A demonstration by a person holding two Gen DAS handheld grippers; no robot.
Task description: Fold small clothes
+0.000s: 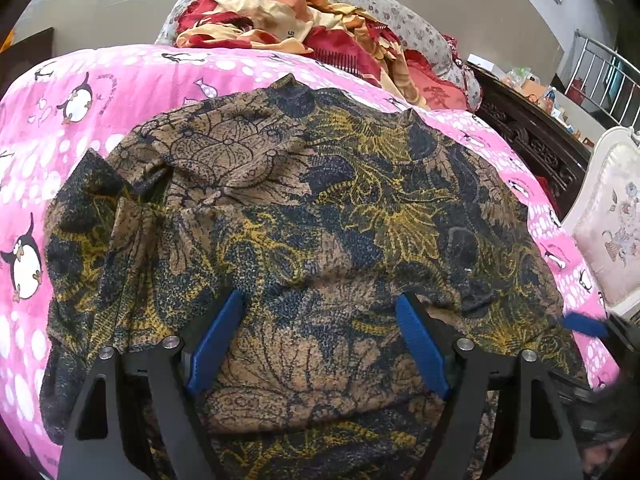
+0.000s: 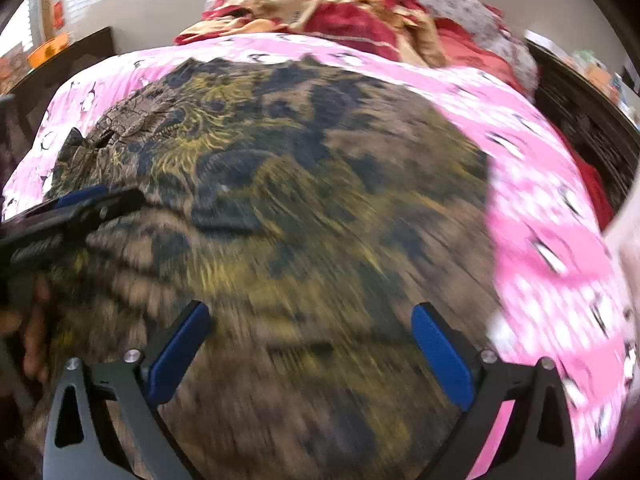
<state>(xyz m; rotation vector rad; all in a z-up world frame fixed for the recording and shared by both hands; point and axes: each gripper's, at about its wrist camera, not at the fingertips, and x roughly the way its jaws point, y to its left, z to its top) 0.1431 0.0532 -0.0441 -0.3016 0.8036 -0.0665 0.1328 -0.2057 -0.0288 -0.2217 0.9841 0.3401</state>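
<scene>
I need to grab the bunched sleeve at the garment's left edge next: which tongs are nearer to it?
Left. The left tongs hover open over the garment, with the sleeve ahead to their left. The right tongs, also open, sit further right, by the garment's right edge.

A pink blanket (image 1: 120, 92) printed with penguins and white dots covers the bed. At its far end lies a rumpled heap of red, orange and cream bedding (image 1: 296, 28) against a pale floral pillow (image 1: 420, 28). To the right runs a dark carved wooden piece of furniture (image 1: 532, 140), its top crowded with small items too far off to make out. Nearer stands a white-framed chair with a flowered cushion back (image 1: 612, 224). A metal railing (image 1: 600, 68) shows by the far right wall.
</scene>
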